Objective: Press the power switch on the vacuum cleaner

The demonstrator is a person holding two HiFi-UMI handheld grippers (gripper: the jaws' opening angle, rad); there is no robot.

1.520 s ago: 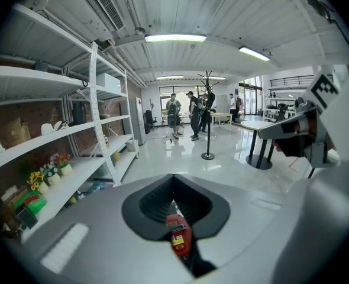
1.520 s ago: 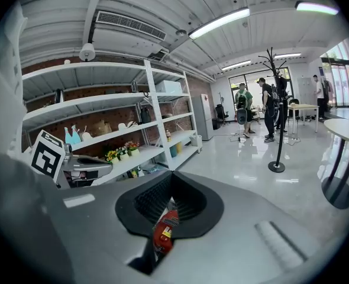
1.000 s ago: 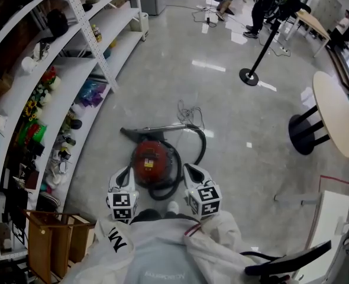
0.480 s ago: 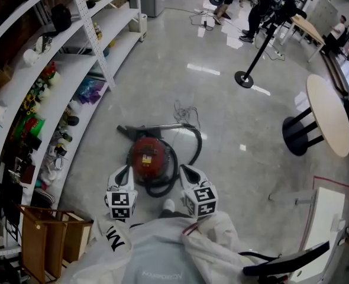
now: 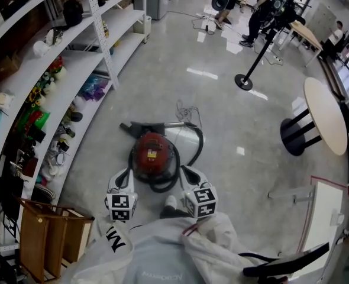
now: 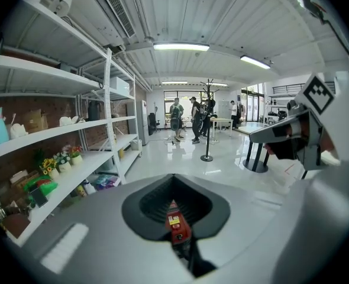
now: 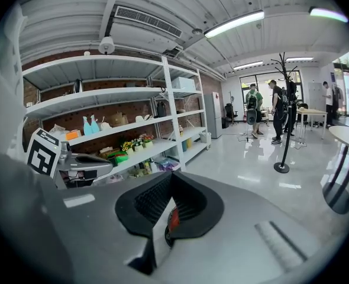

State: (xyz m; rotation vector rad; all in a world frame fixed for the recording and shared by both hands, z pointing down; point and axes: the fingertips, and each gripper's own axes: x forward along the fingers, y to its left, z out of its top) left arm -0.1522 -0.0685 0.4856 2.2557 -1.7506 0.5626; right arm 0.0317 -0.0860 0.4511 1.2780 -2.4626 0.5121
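Observation:
A round red vacuum cleaner [image 5: 153, 153] lies on the floor in the head view, with its black hose [image 5: 195, 148] looped around it and its floor nozzle [image 5: 132, 128] at the far left. Both grippers hang just short of the vacuum's near side. My left gripper [image 5: 126, 176] is at its left and my right gripper [image 5: 188, 173] at its right, neither touching it. In the left gripper view the jaws of the left gripper [image 6: 175, 199] are together, and a red strip of the vacuum [image 6: 175, 226] shows through their notch. The right gripper [image 7: 168, 213] looks the same, holding nothing.
White shelves [image 5: 62, 81] with small goods run along the left, and a wooden crate [image 5: 44, 235] stands at their near end. A loose cable [image 5: 186, 110] lies beyond the vacuum. A stand's base [image 5: 244, 80], a round table [image 5: 325, 114], a chair [image 5: 287, 262] and several people [image 5: 263, 7] are further off.
The head view has shifted slightly, so the vacuum sits a little higher in frame. Both grippers stay on either side of its near edge, jaws unchanged.

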